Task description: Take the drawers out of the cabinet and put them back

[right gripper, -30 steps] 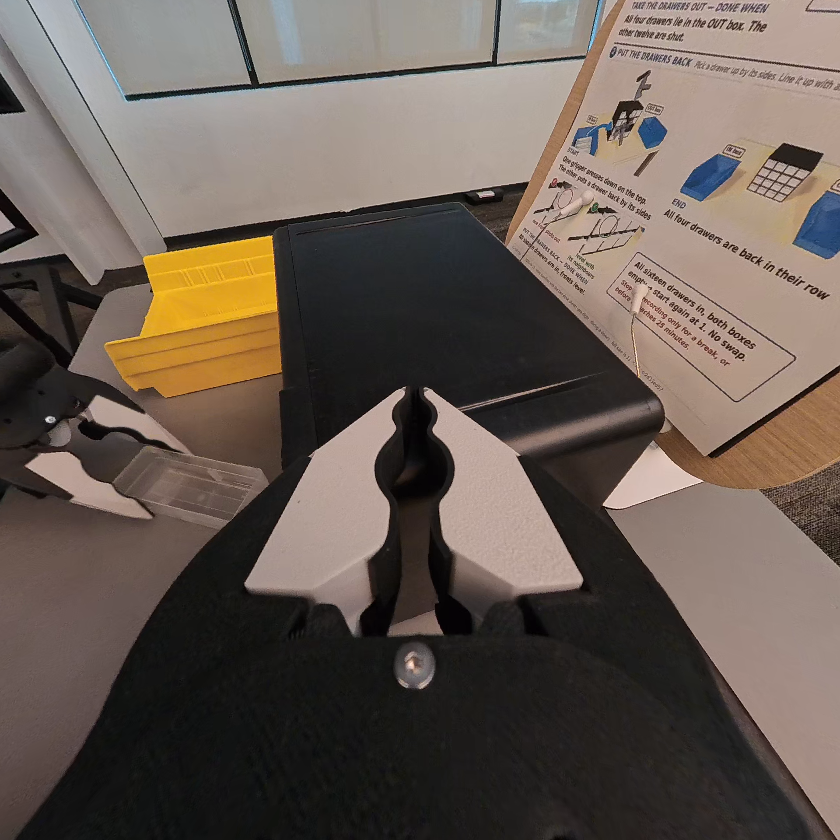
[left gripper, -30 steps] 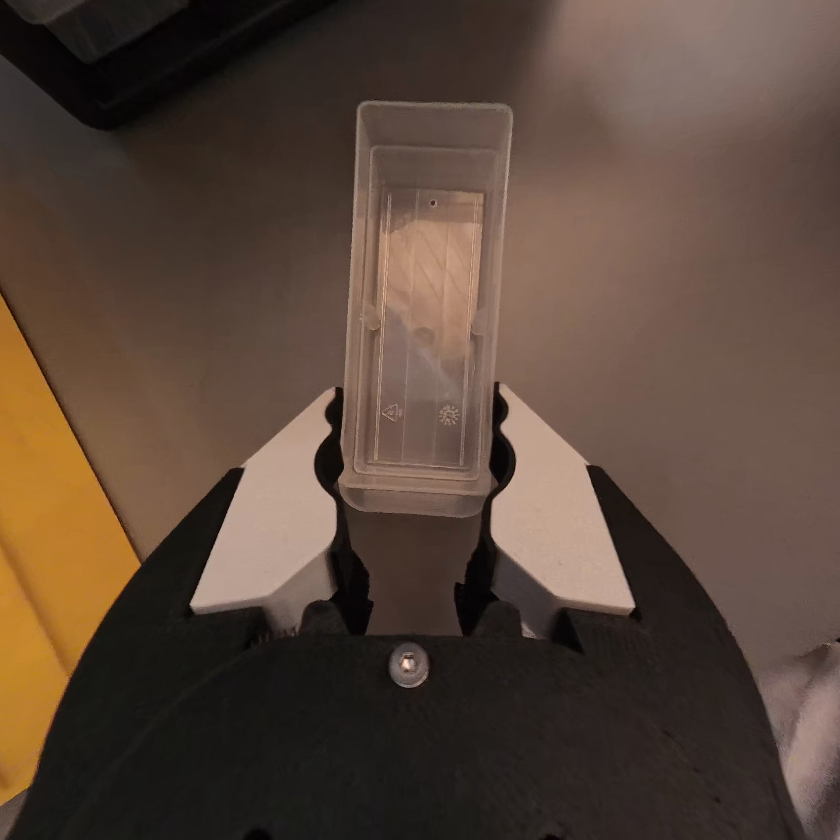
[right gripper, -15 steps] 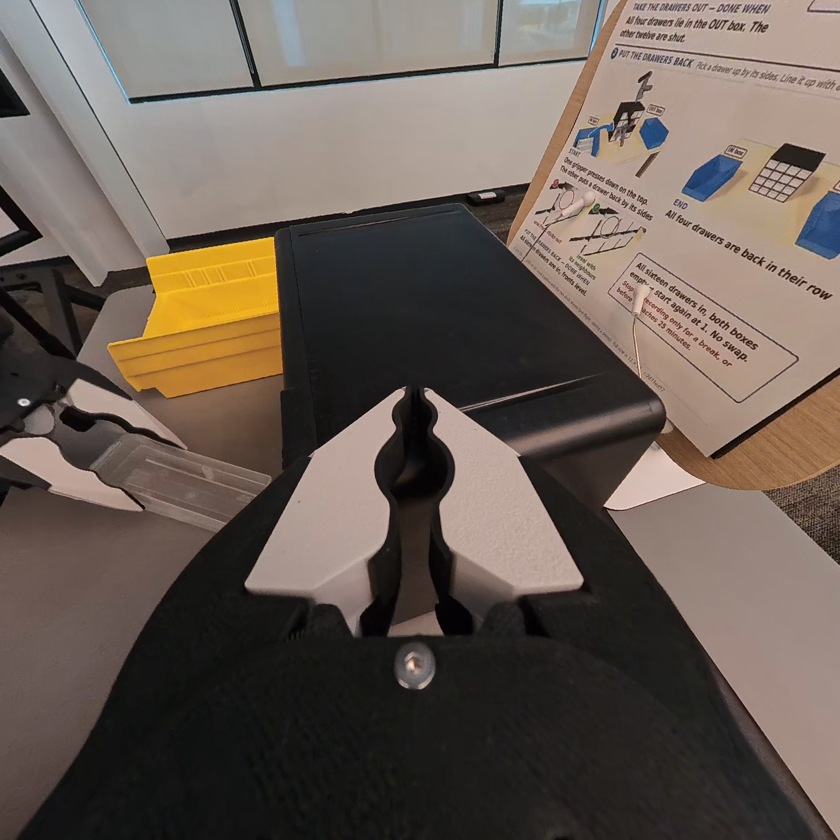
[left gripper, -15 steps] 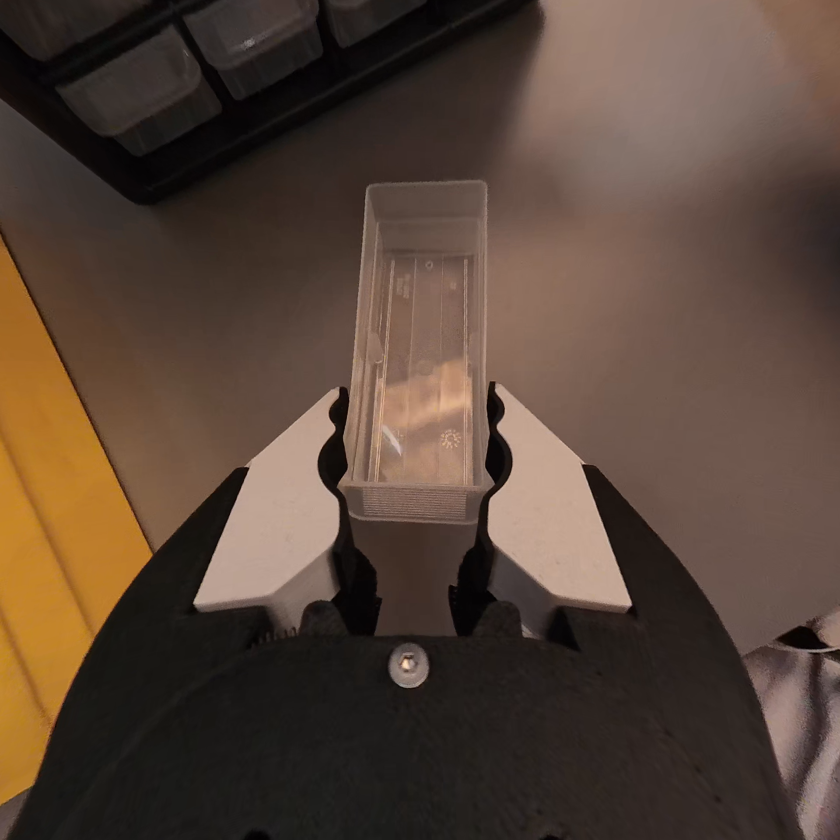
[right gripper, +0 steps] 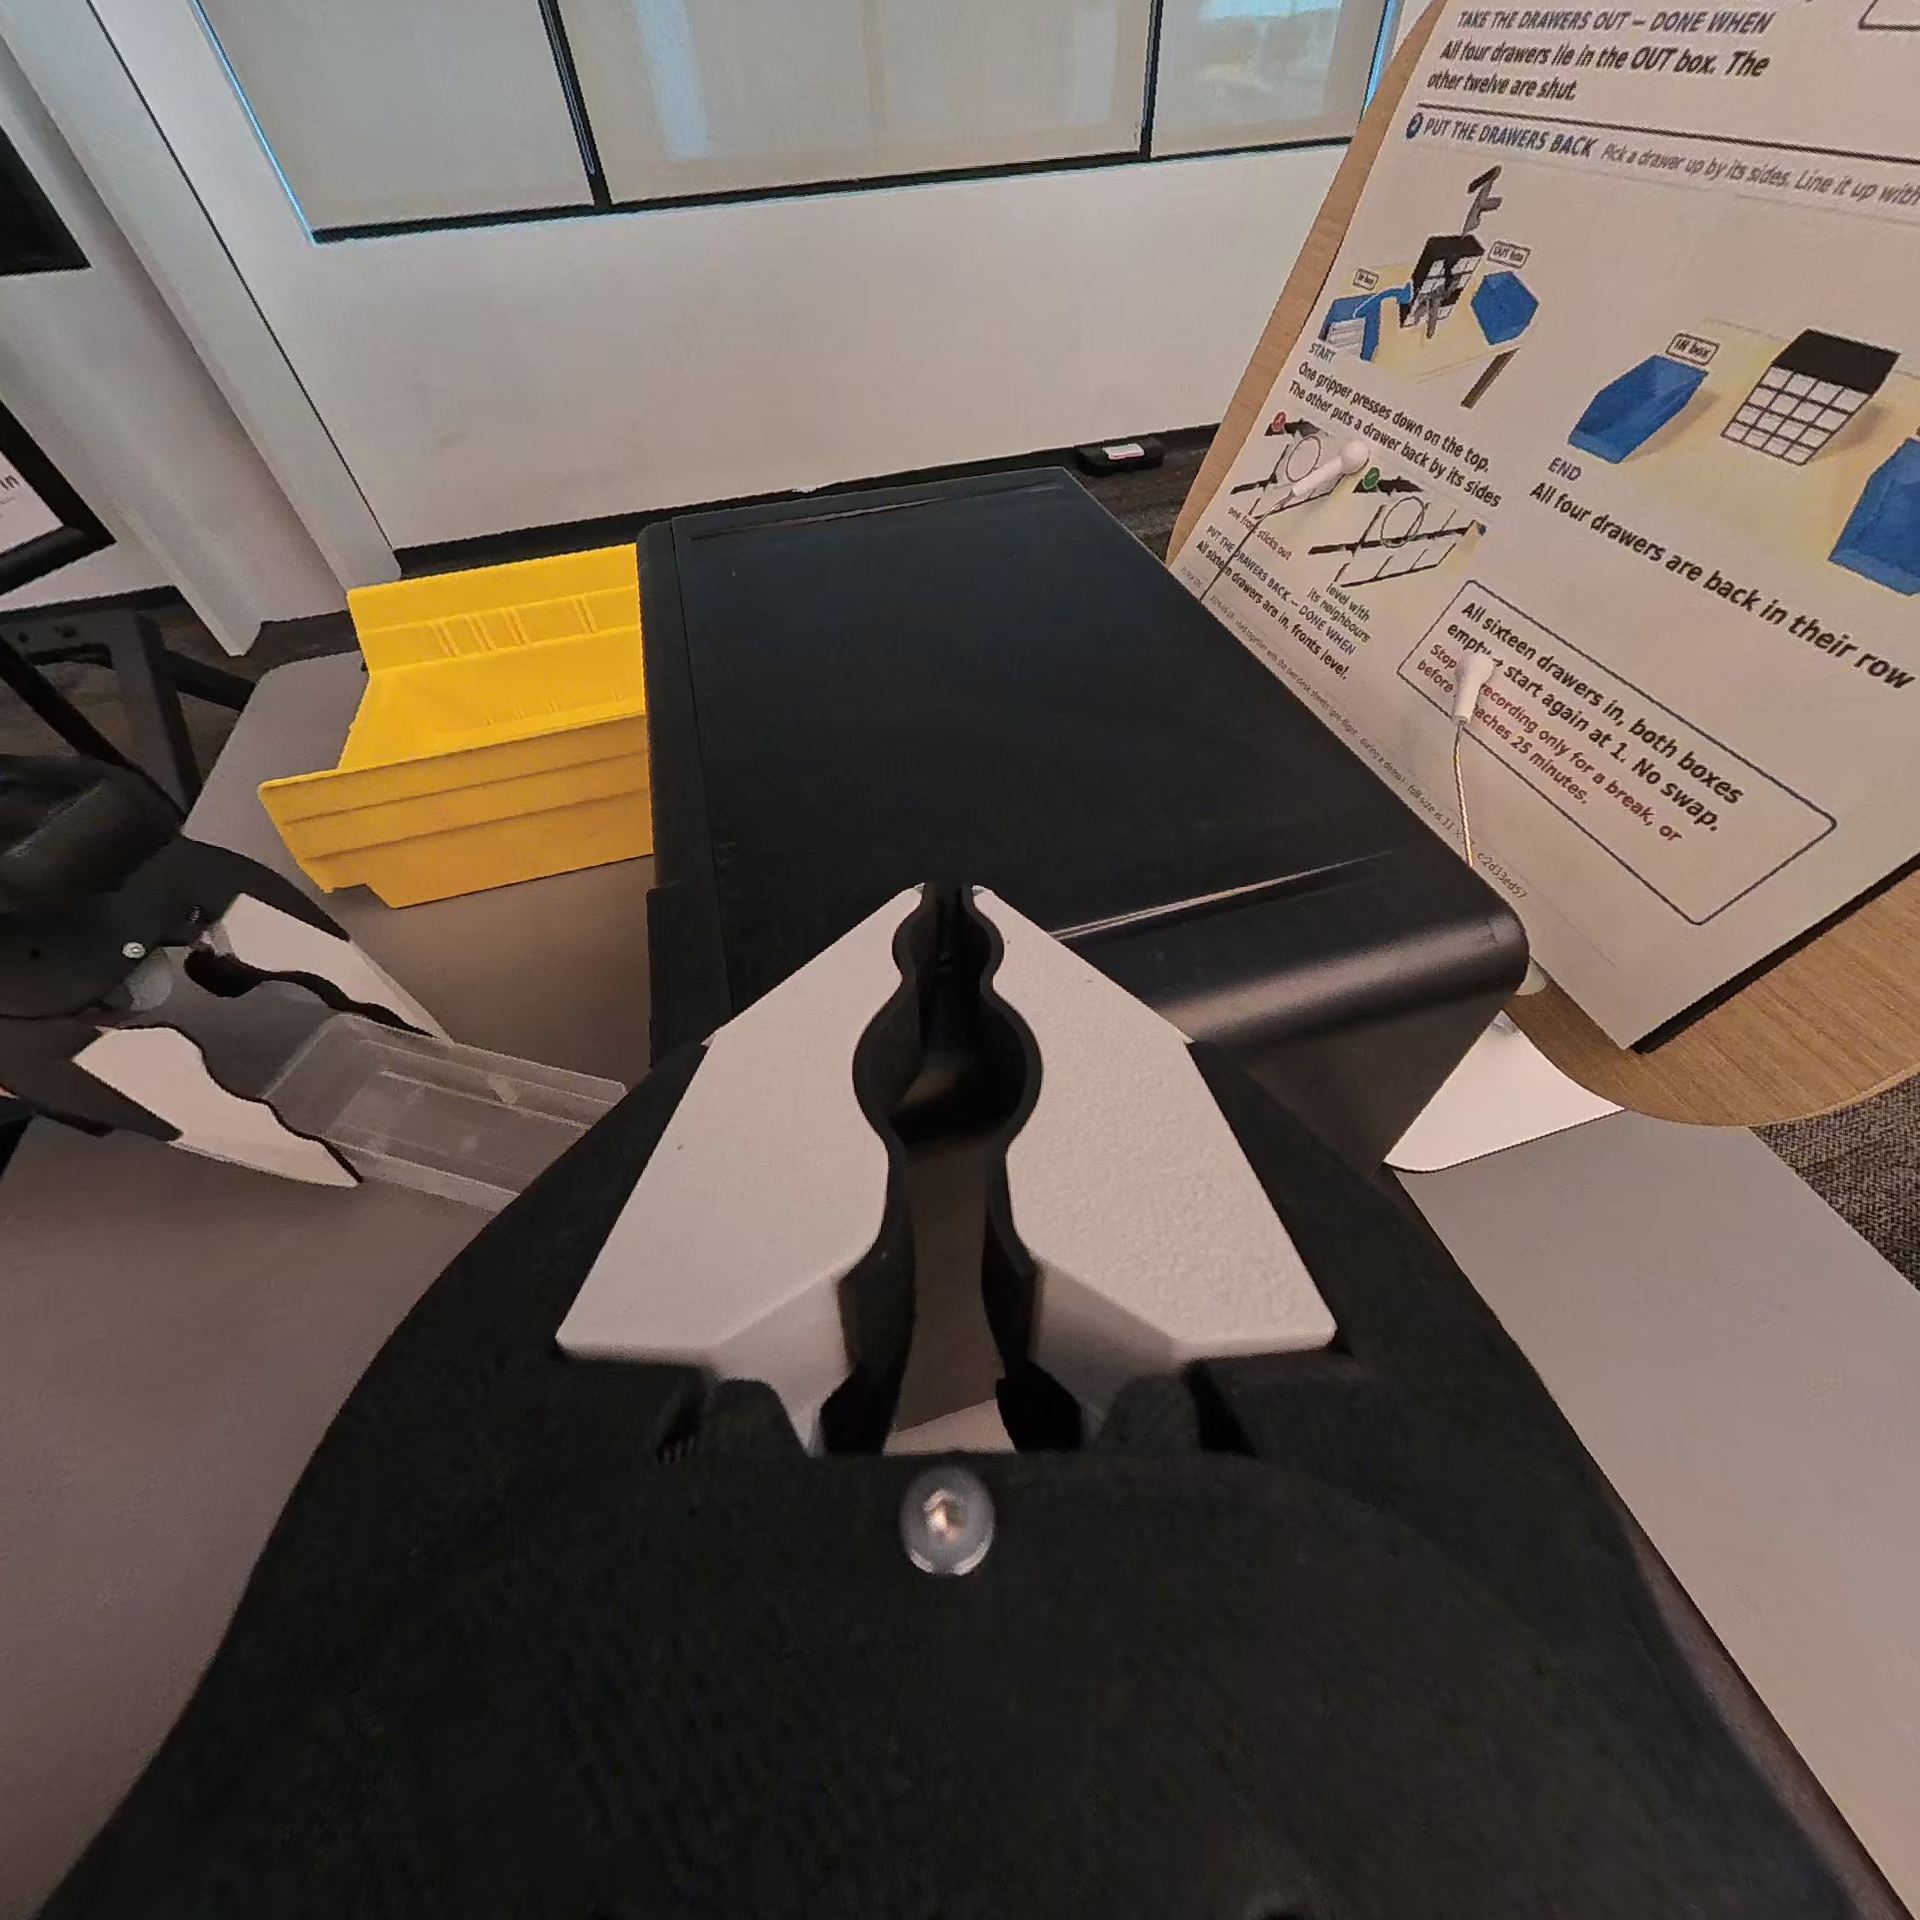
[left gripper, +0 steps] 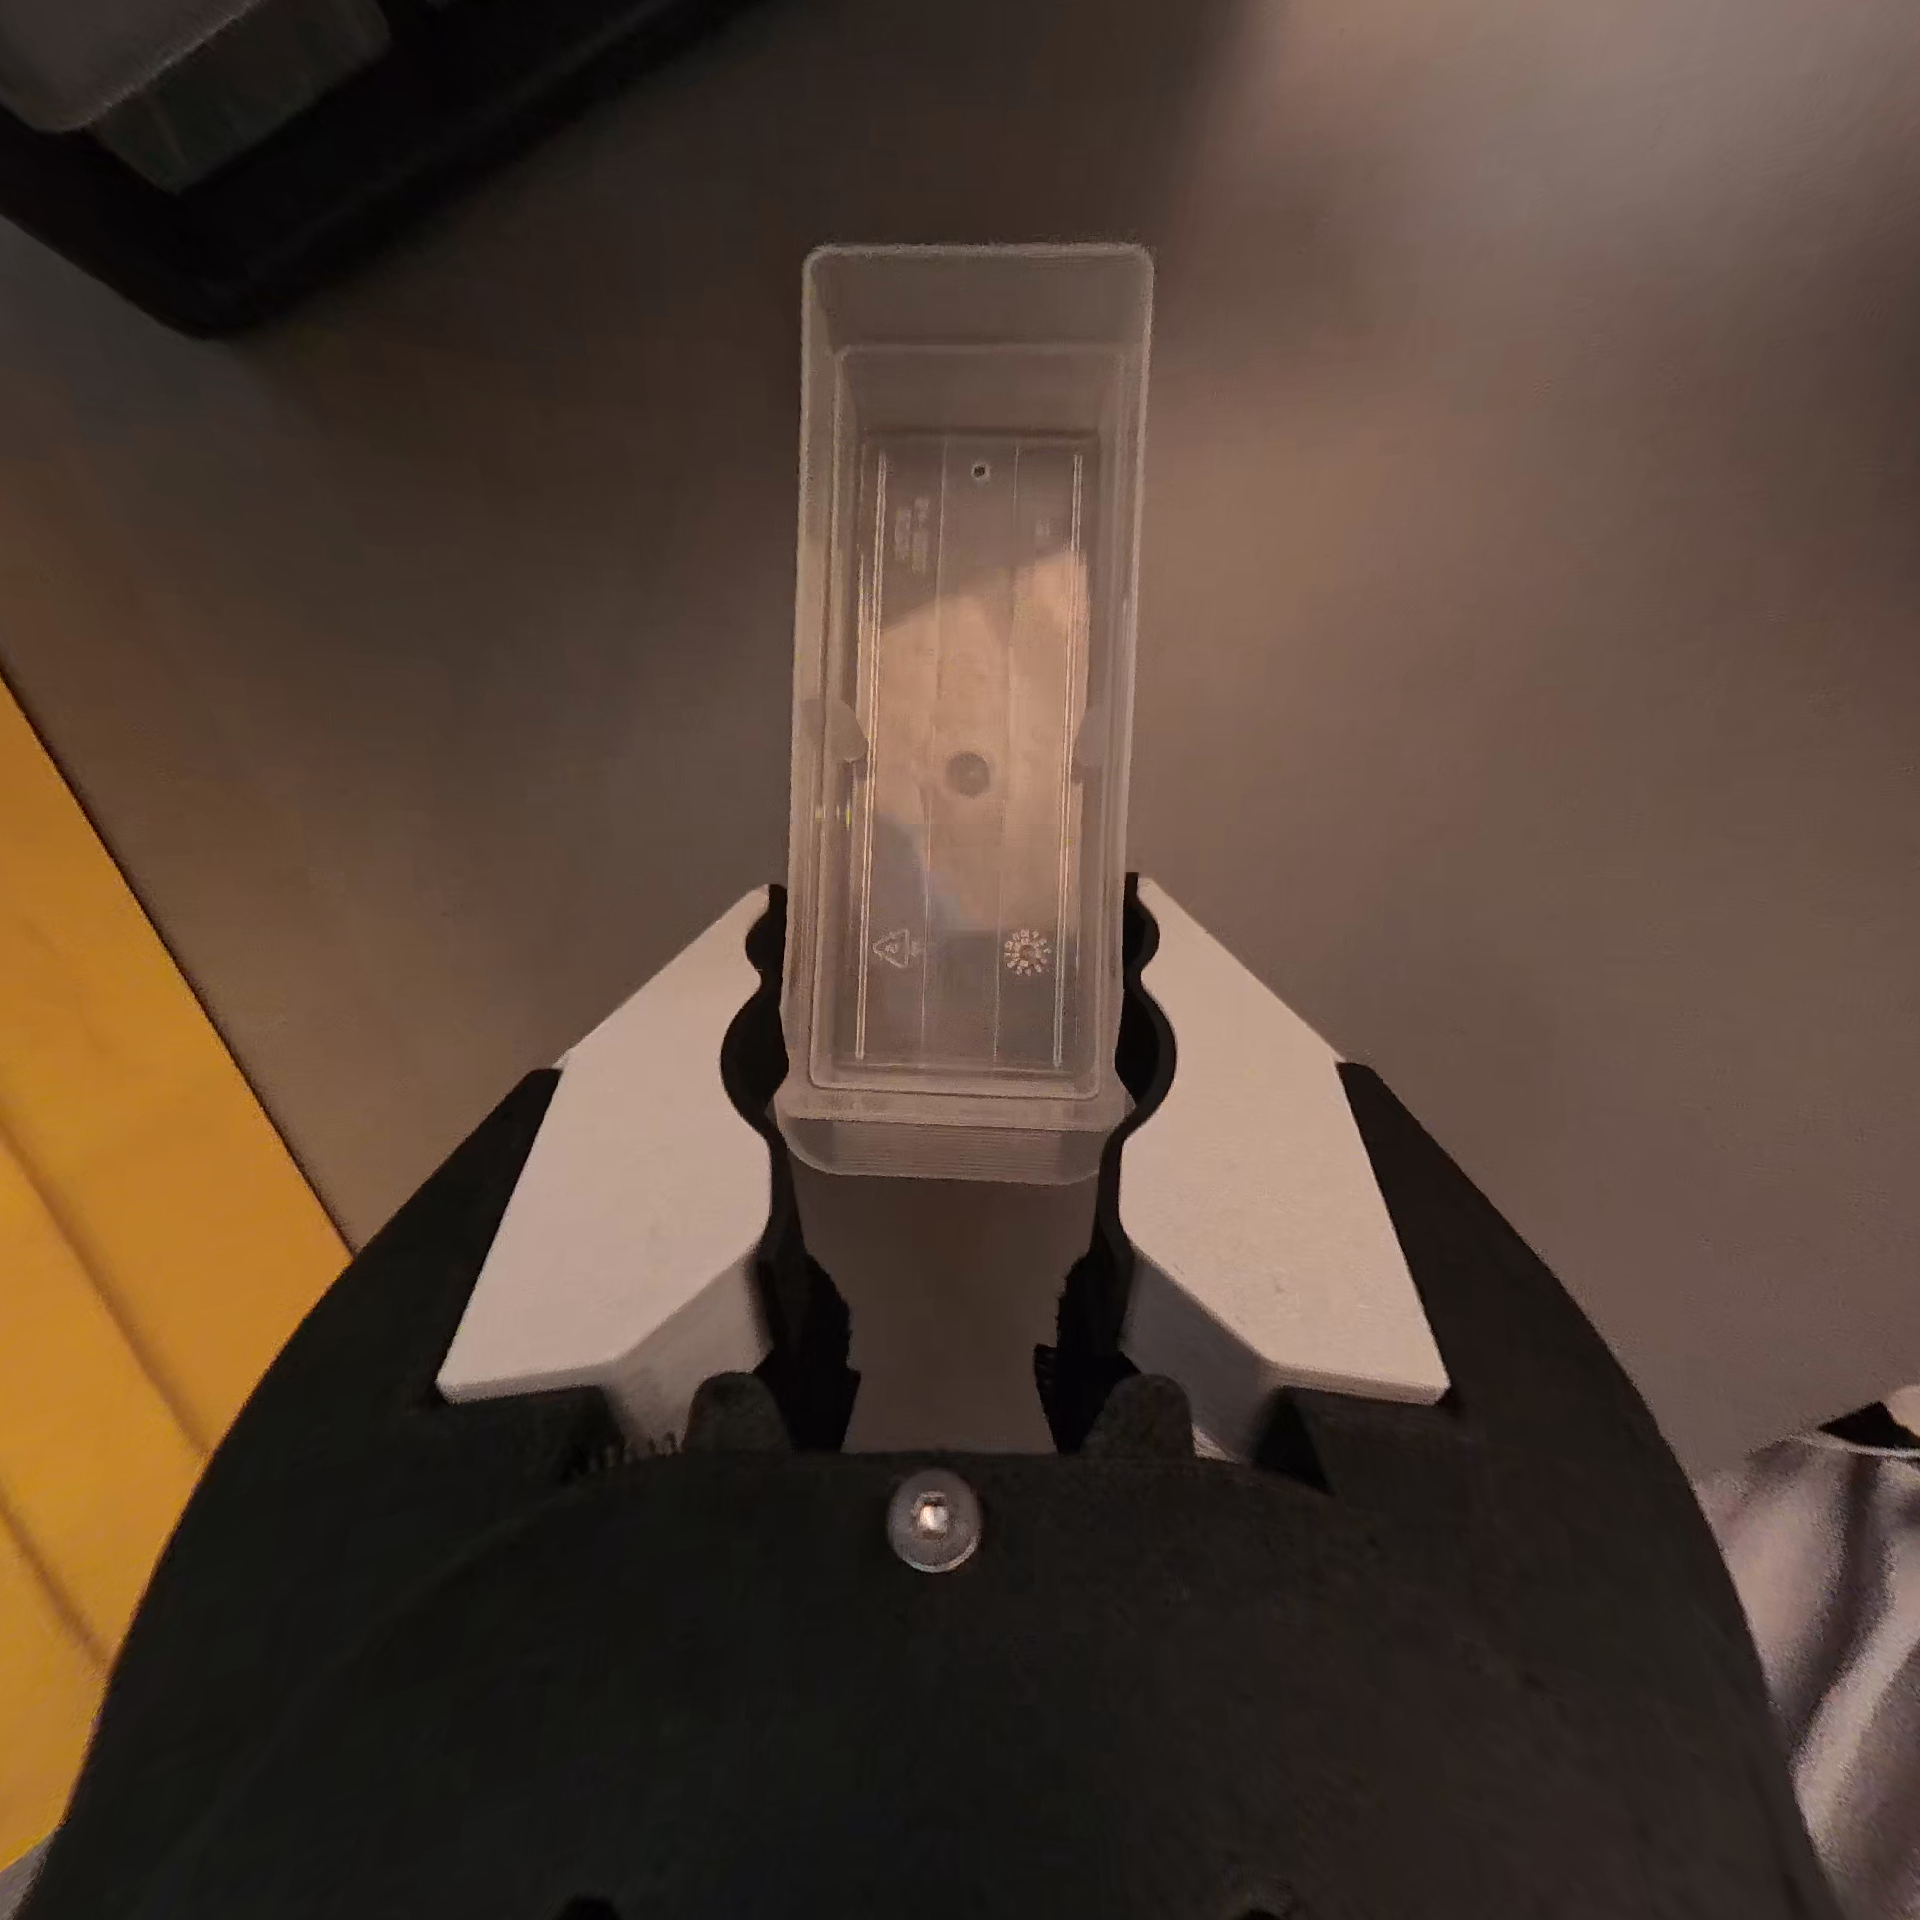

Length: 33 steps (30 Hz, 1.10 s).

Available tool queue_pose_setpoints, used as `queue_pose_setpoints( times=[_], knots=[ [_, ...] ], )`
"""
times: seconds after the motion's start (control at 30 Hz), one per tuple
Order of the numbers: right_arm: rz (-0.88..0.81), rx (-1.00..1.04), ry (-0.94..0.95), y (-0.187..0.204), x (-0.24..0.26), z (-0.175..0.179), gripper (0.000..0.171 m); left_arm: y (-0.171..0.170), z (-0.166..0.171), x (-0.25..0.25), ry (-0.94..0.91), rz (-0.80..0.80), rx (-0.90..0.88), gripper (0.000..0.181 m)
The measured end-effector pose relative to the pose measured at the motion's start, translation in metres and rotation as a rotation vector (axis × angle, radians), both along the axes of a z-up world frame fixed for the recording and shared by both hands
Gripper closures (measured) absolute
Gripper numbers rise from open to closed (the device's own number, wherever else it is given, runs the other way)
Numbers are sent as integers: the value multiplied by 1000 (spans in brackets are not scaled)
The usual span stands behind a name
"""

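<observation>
My left gripper (left gripper: pixel 954 896) is shut on the sides of a clear plastic drawer (left gripper: pixel 966 675), empty, and holds it lengthwise above the grey table. The black cabinet (left gripper: pixel 156 208) shows at the top left of the left wrist view with one drawer front in it. In the right wrist view the same cabinet (right gripper: pixel 987 707) is seen from above. My right gripper (right gripper: pixel 948 894) is shut and empty, its tips at the cabinet's near top edge; I cannot tell if they touch it. The left gripper (right gripper: pixel 395 1101) and its drawer (right gripper: pixel 457 1107) show at the left, short of the cabinet.
A yellow bin (right gripper: pixel 488 748) stands left of the cabinet and fills the left edge of the left wrist view (left gripper: pixel 104 1143). An instruction board (right gripper: pixel 1610 520) leans at the right of the cabinet. Grey cloth (left gripper: pixel 1849 1558) shows at the lower right. From the left gripper's tips to the black cabinet (left gripper: pixel 156 208) is close to 15 cm.
The left gripper tipped up toward the cabinet front half a second ago and has dropped back, still holding the drawer. The right gripper has not moved.
</observation>
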State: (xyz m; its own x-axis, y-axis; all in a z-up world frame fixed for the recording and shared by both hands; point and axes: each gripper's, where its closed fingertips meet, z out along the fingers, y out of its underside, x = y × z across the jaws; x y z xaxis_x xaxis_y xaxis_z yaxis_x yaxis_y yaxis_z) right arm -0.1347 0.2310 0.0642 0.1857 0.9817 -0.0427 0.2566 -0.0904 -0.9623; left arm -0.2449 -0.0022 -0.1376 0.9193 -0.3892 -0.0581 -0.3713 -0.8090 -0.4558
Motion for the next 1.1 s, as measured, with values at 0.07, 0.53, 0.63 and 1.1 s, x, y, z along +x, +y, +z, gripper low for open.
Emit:
queue_pose_setpoints(
  times=[0.07, 0.53, 0.63, 1.1],
  knots=[
    [0, -2, 1, 0, 0, 0, 169, 0, -2, 0, -2, -8, -28, 118],
    [4, 3, -3, -1, 0, 0, 168, 16, -14, 10, 142, -66, -198, 118],
    [5, 3, -4, -1, 0, 0, 168, 15, -15, 10, 144, -70, -198, 119],
    [7, 6, -7, -2, 0, 0, 167, 13, 1, 7, 77, -73, -173, 124]
  ],
)
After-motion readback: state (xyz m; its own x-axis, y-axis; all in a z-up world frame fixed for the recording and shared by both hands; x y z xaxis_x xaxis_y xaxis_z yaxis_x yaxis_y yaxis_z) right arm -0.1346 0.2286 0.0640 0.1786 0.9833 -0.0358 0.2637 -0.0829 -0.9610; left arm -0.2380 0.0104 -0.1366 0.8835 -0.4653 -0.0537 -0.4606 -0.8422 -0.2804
